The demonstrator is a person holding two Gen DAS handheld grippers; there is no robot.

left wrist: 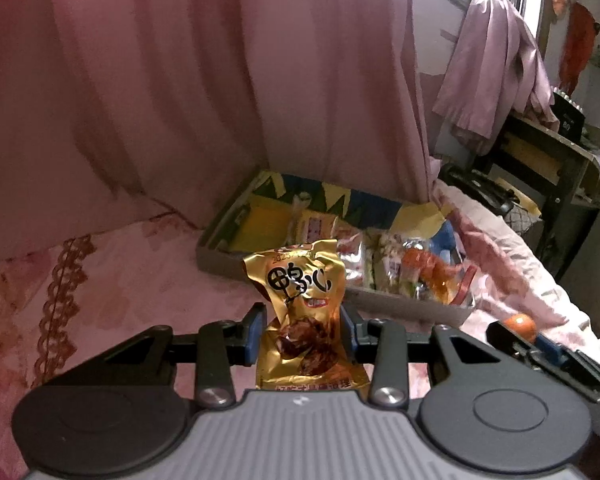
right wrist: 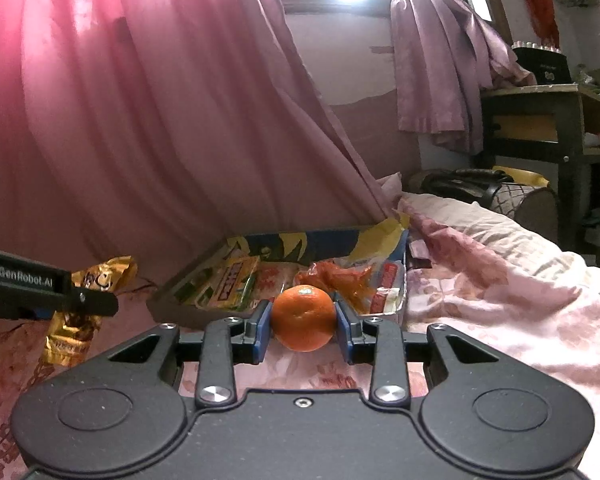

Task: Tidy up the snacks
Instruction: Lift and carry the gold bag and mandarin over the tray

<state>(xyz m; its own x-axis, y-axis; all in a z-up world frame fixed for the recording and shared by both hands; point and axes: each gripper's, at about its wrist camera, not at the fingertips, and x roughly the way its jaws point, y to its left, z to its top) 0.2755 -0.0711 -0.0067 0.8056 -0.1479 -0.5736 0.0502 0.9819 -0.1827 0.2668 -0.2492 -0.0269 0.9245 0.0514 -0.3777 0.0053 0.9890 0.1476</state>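
Pink bed (right wrist: pixel 480 320) underneath: left hand-held gripper (left wrist: pixel 304 334) pinches crinkly gold snack packet (left wrist: pixel 300 300), right hand-held gripper (right wrist: pixel 303 322) clamps orange (right wrist: pixel 303 317); either may slip short of the snack box (right wrist: pixel 172 294).

Bed (right wrist: pixel 480 320), pink floral cover. Shallow cardboard box (left wrist: pixel 236 216) of snack packets lies on it at far centre, against the curtain. Crumpled pink bedding (right wrist: pixel 472 236) far right.

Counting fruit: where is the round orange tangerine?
The round orange tangerine sits in the right gripper, just before the cardboard snack box.
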